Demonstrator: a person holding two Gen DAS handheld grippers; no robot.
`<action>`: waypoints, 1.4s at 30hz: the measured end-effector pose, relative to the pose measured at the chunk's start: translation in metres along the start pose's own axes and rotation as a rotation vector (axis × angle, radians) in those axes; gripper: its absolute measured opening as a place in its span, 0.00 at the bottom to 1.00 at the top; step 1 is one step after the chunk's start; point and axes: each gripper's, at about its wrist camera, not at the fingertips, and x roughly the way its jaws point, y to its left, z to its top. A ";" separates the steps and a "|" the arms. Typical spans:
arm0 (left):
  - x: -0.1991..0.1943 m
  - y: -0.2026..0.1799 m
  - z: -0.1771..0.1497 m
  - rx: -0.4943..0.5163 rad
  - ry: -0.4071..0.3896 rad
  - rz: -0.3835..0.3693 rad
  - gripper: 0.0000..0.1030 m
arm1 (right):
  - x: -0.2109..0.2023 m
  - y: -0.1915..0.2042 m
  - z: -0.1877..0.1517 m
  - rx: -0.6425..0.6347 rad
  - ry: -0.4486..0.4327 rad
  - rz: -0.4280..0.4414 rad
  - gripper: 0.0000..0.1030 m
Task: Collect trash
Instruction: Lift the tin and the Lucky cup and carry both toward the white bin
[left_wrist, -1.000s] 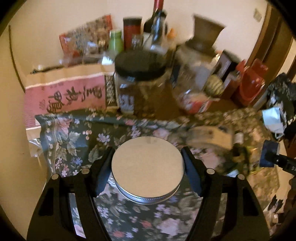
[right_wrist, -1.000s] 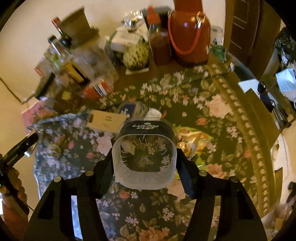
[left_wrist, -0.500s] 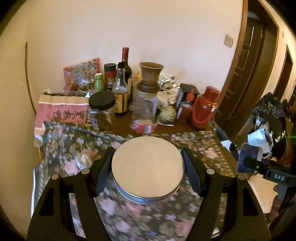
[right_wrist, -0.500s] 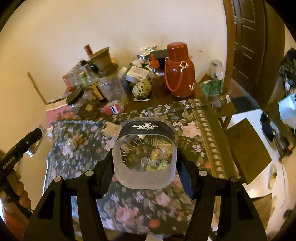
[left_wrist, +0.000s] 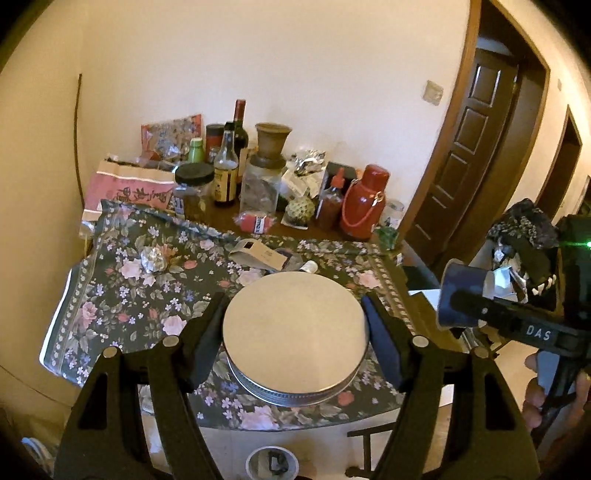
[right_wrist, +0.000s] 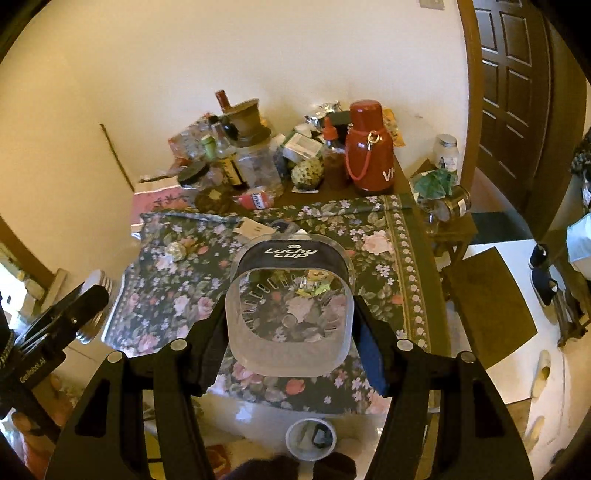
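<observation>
My left gripper (left_wrist: 295, 336) is shut on a round silver metal lid (left_wrist: 295, 328), held high above the near edge of the floral tablecloth (left_wrist: 122, 295). My right gripper (right_wrist: 290, 332) is shut on a clear plastic "Lucky cup" (right_wrist: 291, 306), also held above the table's near edge. A small white bin (right_wrist: 311, 438) with dark trash inside stands on the floor below the table; it also shows in the left wrist view (left_wrist: 272, 462). A foil ball (left_wrist: 152, 258) and a flat cardboard tag (left_wrist: 260, 254) lie on the cloth. The lid shows at the left edge of the right wrist view (right_wrist: 92, 306).
The back of the table is crowded: a red thermos (left_wrist: 364, 206), bottles (left_wrist: 226, 173), a black-lidded jar (left_wrist: 192, 192), a red wrapper (left_wrist: 255, 223), a pink bag (left_wrist: 129, 192). A dark wooden door (left_wrist: 476, 155) is to the right. A low side table (right_wrist: 448, 221) holds jars.
Both grippers have pulled up and back from the table with their loads; the table looks smaller and farther, and the floor bin has come into view below.
</observation>
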 end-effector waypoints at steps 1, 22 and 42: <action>-0.006 -0.001 0.000 0.003 -0.008 -0.006 0.69 | -0.007 0.004 -0.003 0.001 -0.012 0.005 0.57; -0.175 0.037 -0.085 0.095 -0.101 -0.132 0.69 | -0.119 0.100 -0.134 0.070 -0.145 -0.049 0.57; -0.140 0.038 -0.181 0.039 0.137 -0.142 0.69 | -0.080 0.090 -0.221 0.056 0.087 -0.081 0.57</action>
